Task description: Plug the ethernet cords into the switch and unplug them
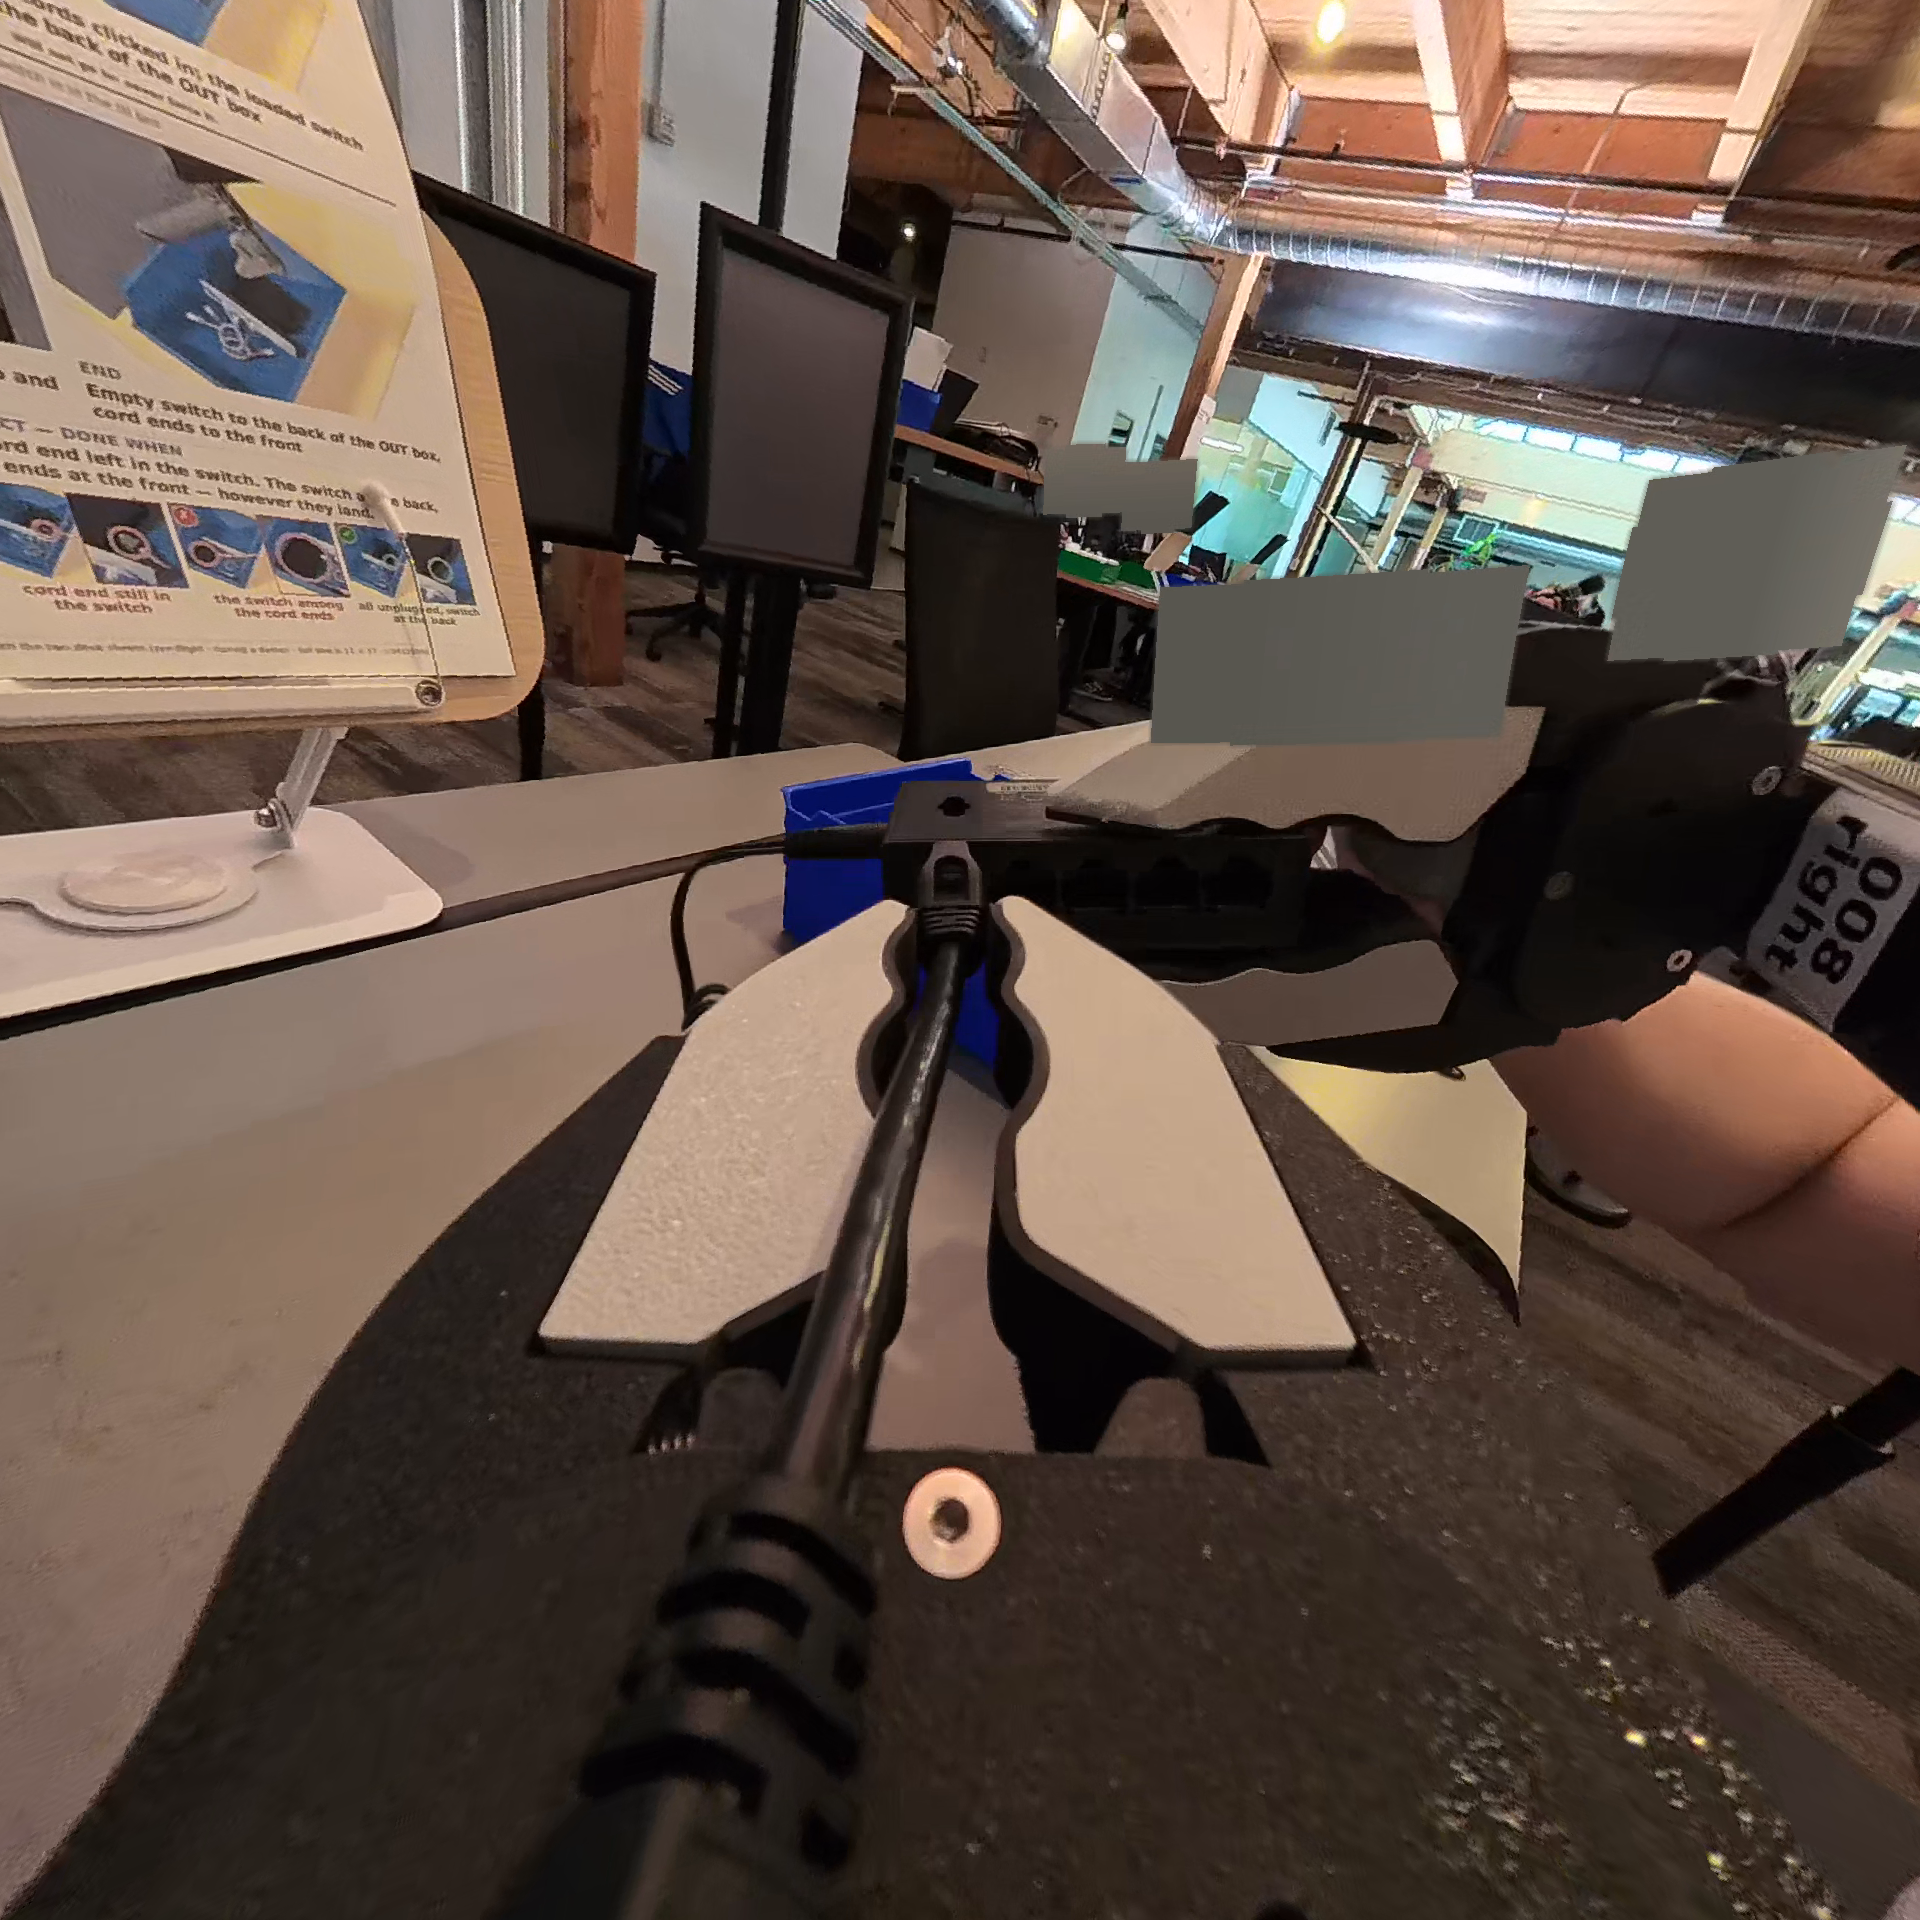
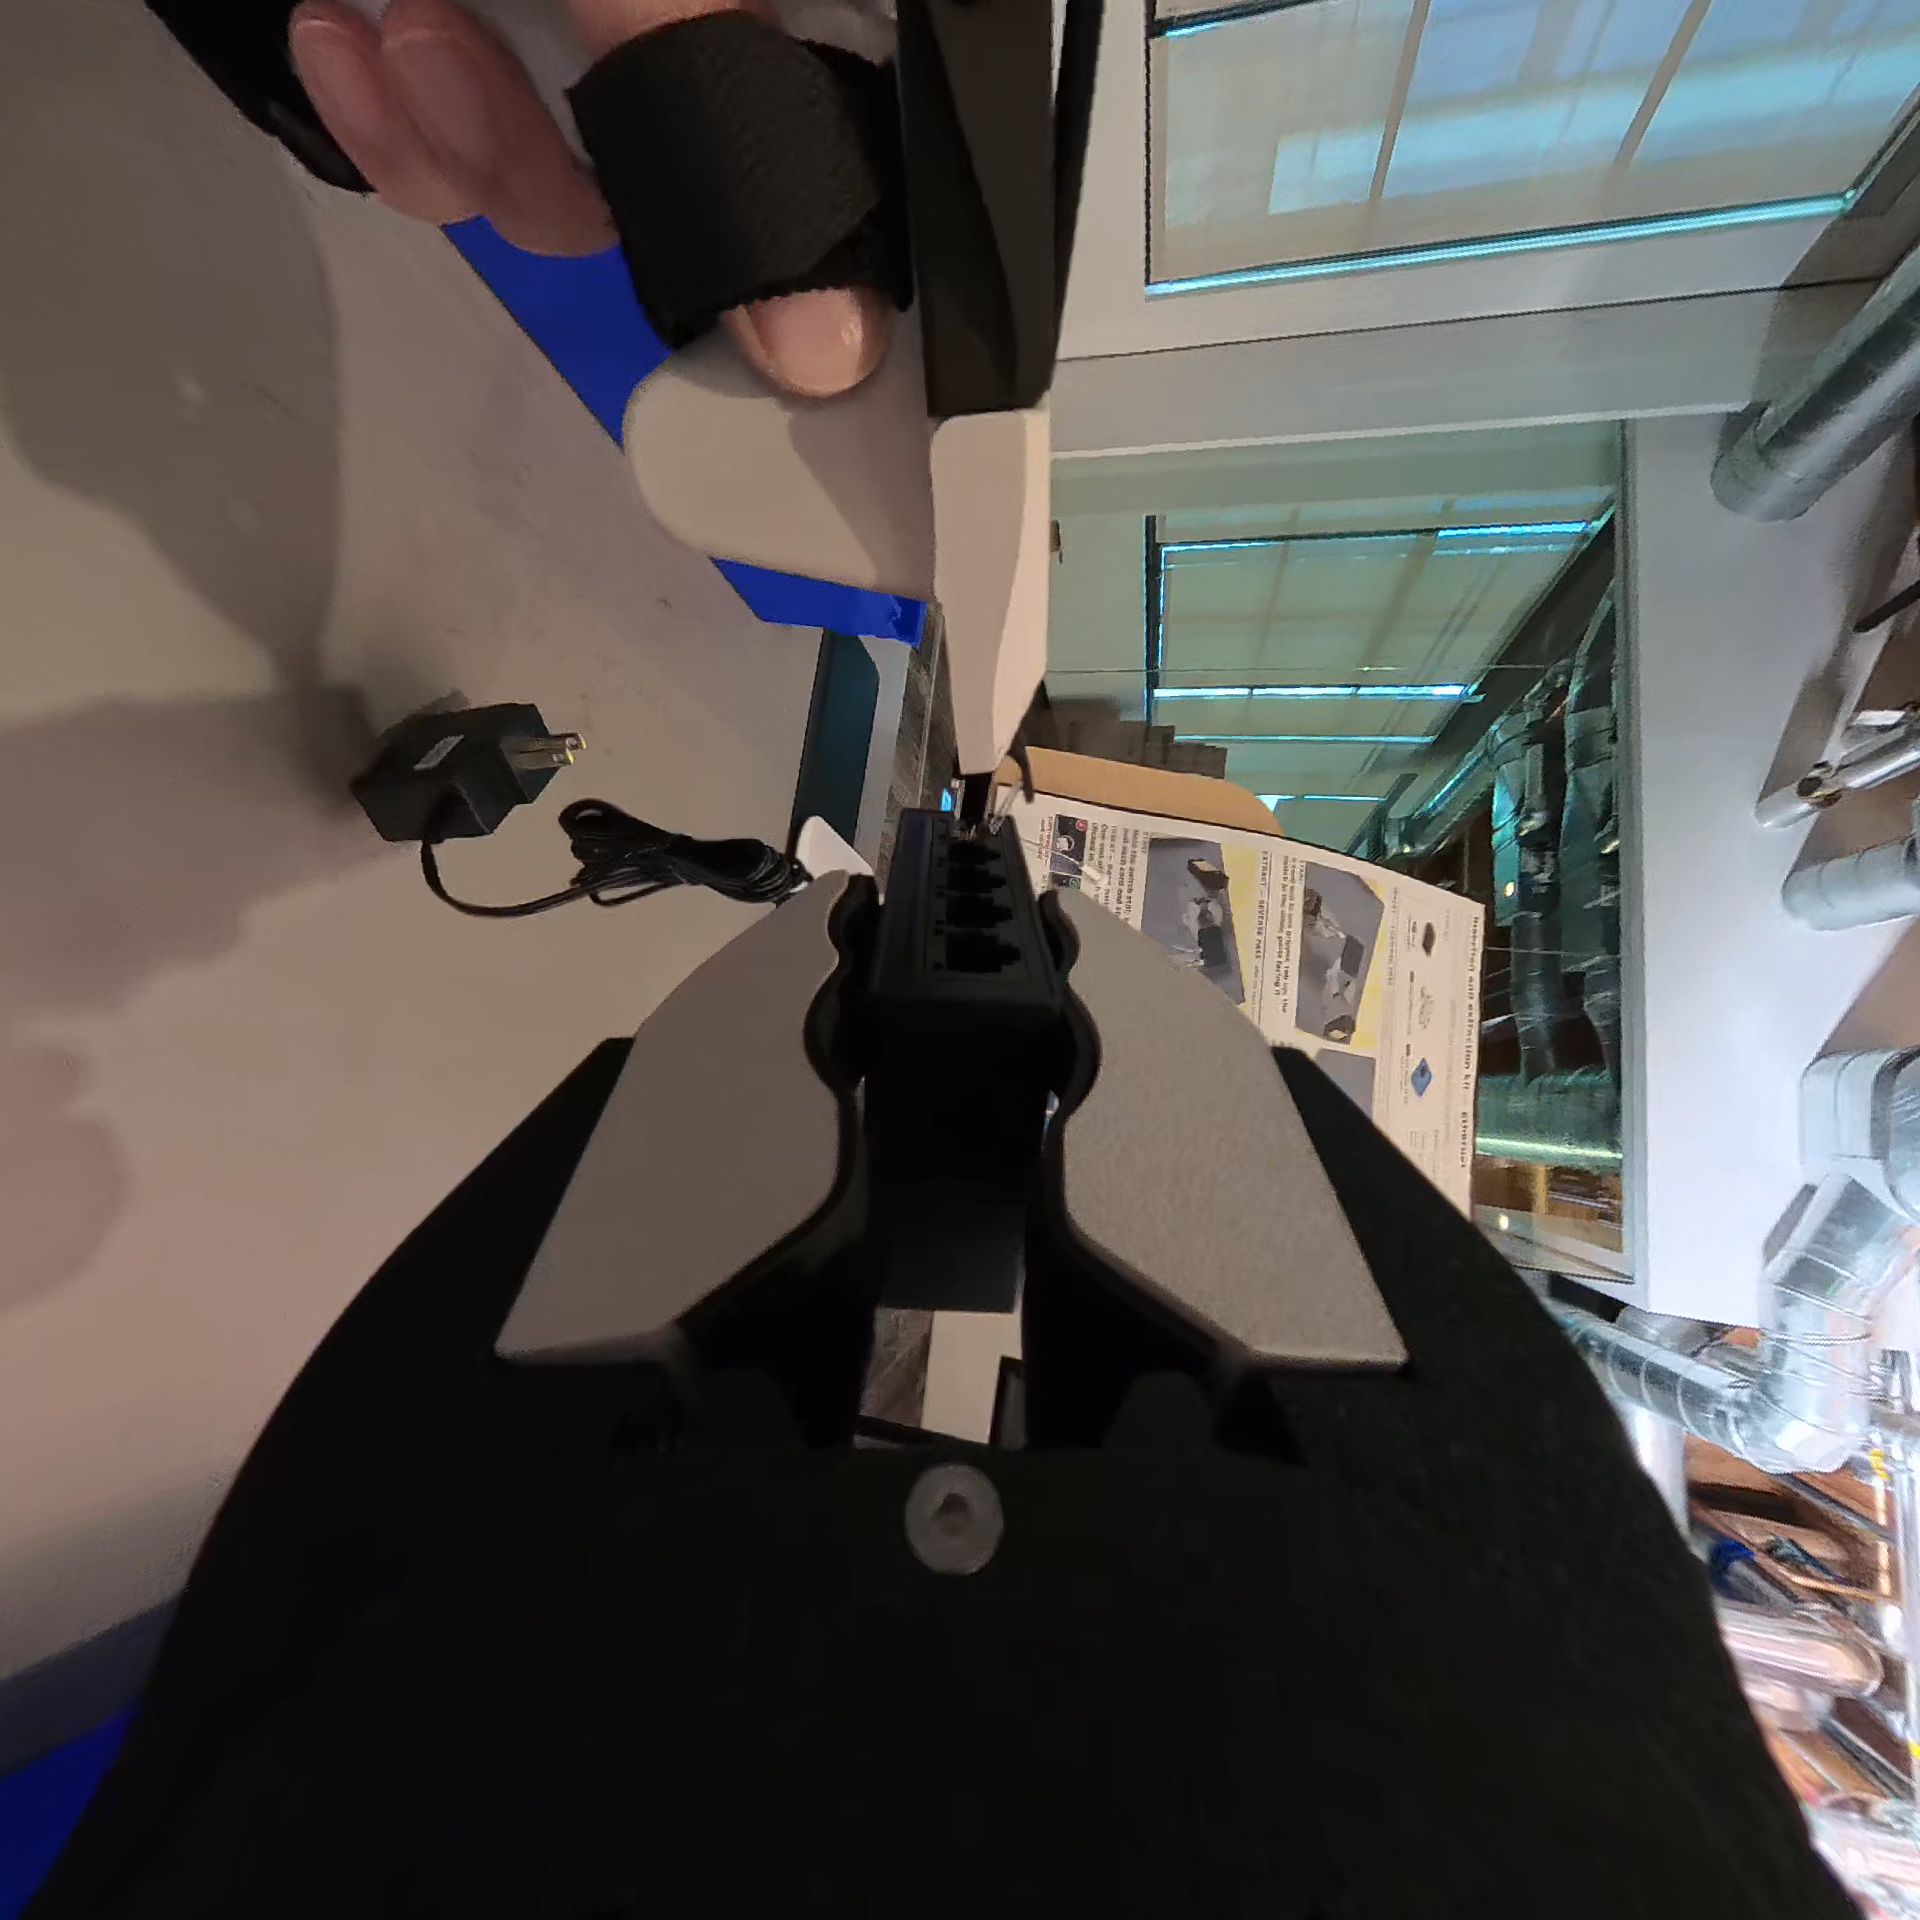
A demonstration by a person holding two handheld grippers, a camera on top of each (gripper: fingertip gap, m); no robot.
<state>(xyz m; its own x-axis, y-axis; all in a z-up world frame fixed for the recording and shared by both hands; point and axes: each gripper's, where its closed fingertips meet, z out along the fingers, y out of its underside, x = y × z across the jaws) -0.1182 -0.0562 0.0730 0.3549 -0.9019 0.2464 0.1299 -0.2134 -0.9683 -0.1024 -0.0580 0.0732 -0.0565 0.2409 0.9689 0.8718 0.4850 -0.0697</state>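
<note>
My left gripper [image 1: 951,920] is shut on a black ethernet cord [image 1: 883,1174] just behind its plug [image 1: 948,878]. The plug sits at the leftmost port of the black switch [image 1: 1091,868]. My right gripper [image 2: 961,914] is shut on the switch [image 2: 966,977] and holds it above the table, with several open ports facing the left gripper. The right gripper also shows in the left wrist view [image 1: 1340,894], clamping the switch from the right. The left gripper's fingers [image 2: 987,582] show in the right wrist view above the switch's far end.
A blue bin [image 1: 831,862] stands on the grey table [image 1: 260,1091] behind the switch. The switch's power adapter [image 2: 457,769] and its bundled cable [image 2: 665,862] lie on the table. An instruction sheet on a stand [image 1: 229,416] is at the left. The tips of both grippers are at nearly the same place.
</note>
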